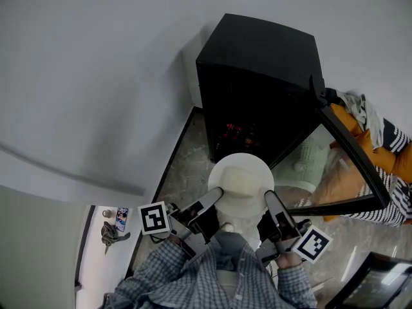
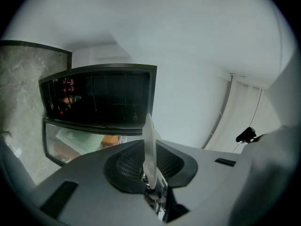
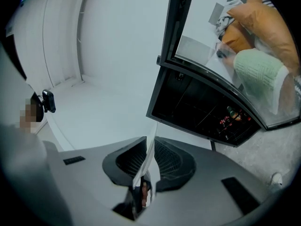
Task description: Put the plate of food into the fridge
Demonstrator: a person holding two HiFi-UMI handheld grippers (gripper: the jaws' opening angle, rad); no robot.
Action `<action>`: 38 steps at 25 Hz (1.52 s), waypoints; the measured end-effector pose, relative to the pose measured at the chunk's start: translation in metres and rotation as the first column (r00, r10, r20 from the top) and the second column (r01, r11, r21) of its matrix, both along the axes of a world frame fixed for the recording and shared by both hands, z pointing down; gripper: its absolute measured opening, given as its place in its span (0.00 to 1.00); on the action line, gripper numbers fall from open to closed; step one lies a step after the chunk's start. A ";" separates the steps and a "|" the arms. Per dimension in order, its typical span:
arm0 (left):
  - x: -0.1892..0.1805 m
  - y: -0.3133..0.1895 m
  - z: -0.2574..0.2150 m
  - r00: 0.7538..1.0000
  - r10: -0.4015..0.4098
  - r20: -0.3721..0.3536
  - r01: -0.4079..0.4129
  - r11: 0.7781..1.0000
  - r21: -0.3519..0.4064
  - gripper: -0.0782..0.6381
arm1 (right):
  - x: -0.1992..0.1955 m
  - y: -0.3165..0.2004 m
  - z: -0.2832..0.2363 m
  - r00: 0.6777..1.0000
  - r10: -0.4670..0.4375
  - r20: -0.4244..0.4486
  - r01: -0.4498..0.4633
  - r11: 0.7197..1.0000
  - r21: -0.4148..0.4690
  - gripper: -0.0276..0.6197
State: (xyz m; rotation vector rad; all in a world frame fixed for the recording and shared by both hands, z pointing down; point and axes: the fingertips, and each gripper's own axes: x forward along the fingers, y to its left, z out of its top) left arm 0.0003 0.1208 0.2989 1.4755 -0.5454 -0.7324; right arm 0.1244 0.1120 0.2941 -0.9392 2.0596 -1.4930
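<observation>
In the head view a white plate with pale food on it is held level in front of a small black fridge. The fridge's glass door stands open to the right. My left gripper is shut on the plate's left rim and my right gripper on its right rim. The plate shows edge-on as a thin white blade between the jaws in the left gripper view and the right gripper view. Red items sit inside the dark fridge.
The fridge stands on a marbled floor against a white wall. An orange cushion and striped fabric lie beyond the open door. A low shelf with small objects is at the lower left.
</observation>
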 end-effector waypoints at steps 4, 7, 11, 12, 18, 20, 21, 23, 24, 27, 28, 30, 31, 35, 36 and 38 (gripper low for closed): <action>0.002 -0.005 0.004 1.000 -0.003 0.019 0.004 1.000 -0.011 0.19 | 0.001 -0.006 0.006 1.000 -0.011 0.006 0.011 1.000 -0.005 0.13; 0.001 -0.010 0.007 1.000 0.000 0.022 0.000 1.000 -0.026 0.19 | 0.001 -0.010 0.009 1.000 -0.004 0.011 0.005 1.000 -0.017 0.13; 0.002 -0.021 0.010 0.999 0.017 0.031 -0.016 1.000 -0.023 0.19 | 0.002 -0.019 0.013 1.000 0.005 0.001 -0.005 1.000 -0.019 0.13; 0.002 -0.024 0.011 0.999 0.022 0.034 -0.021 0.999 -0.024 0.19 | 0.002 -0.022 0.014 1.000 0.010 0.000 -0.010 1.000 -0.021 0.13; 0.001 -0.049 0.015 0.997 0.072 0.040 -0.071 0.997 -0.024 0.19 | 0.001 -0.039 0.020 0.998 0.051 -0.023 -0.052 0.997 -0.049 0.13; -0.001 -0.057 0.017 0.995 0.089 0.050 -0.088 0.996 -0.022 0.19 | -0.002 -0.045 0.023 0.997 0.057 -0.042 -0.060 0.997 -0.053 0.13; -0.002 -0.061 0.018 0.994 0.095 0.051 -0.094 0.995 -0.022 0.19 | -0.003 -0.048 0.024 0.997 0.061 -0.052 -0.064 0.997 -0.054 0.13; -0.004 -0.070 0.020 0.994 0.105 0.044 -0.104 0.994 -0.025 0.19 | -0.004 -0.056 0.025 0.995 0.071 -0.065 -0.075 0.996 -0.053 0.13; -0.005 -0.074 0.020 0.993 0.108 0.039 -0.107 0.994 -0.027 0.19 | -0.005 -0.060 0.025 0.995 0.077 -0.067 -0.080 0.995 -0.054 0.13; -0.010 -0.085 0.023 0.993 0.114 0.031 -0.113 0.993 -0.034 0.19 | -0.012 -0.071 0.029 0.993 0.086 -0.080 -0.091 0.994 -0.064 0.13; -0.013 -0.089 0.026 0.992 0.118 0.034 -0.117 0.992 -0.038 0.19 | -0.015 -0.075 0.030 0.992 0.089 -0.086 -0.095 0.993 -0.068 0.13; -0.020 -0.100 0.030 0.991 0.129 0.042 -0.128 0.991 -0.041 0.19 | -0.020 -0.084 0.033 0.990 0.099 -0.097 -0.107 0.991 -0.074 0.13; -0.022 -0.106 0.031 0.990 0.134 0.044 -0.132 0.990 -0.042 0.19 | -0.023 -0.089 0.034 0.989 0.107 -0.101 -0.115 0.990 -0.077 0.13; -0.030 -0.124 0.039 0.990 0.142 0.028 -0.141 0.989 -0.038 0.19 | -0.031 -0.105 0.042 0.983 0.149 -0.103 -0.159 0.983 -0.091 0.13; -0.031 -0.127 0.041 0.989 0.144 0.019 -0.143 0.989 -0.035 0.19 | -0.034 -0.108 0.044 0.982 0.156 -0.104 -0.166 0.982 -0.090 0.13; -0.034 -0.131 0.045 0.989 0.151 0.001 -0.151 0.988 -0.031 0.19 | -0.040 -0.113 0.048 0.980 0.166 -0.113 -0.177 0.980 -0.092 0.13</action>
